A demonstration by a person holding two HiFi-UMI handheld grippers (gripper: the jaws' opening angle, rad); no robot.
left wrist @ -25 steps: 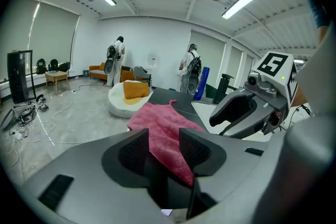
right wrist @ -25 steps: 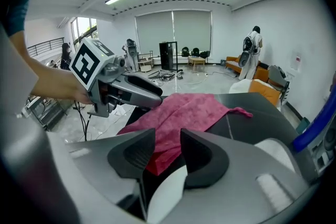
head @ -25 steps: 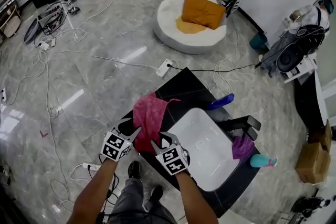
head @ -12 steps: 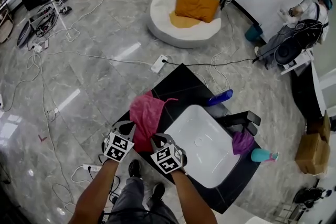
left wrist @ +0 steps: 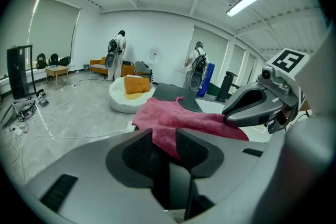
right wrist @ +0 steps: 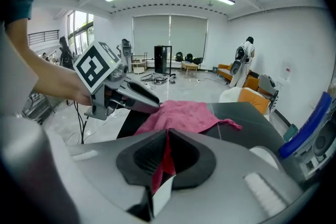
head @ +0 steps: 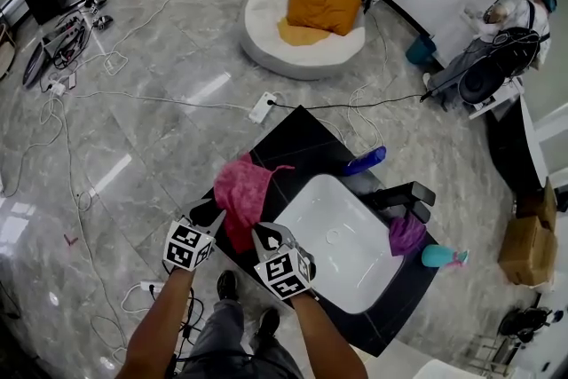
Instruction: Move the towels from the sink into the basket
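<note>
Towel (head: 241, 195), pink and rumpled, lies on the black counter (head: 306, 133) just ahead of both sets of jaws and beside the sink (head: 297, 217), not in it. Its long side runs away from them. The right gripper (right wrist: 167, 139) is closing, its jaws pinching the near edge. The left gripper (left wrist: 165, 136) is opening, a fold between its spread jaws, probably no longer gripped. The right looks better placed to lift.
</note>
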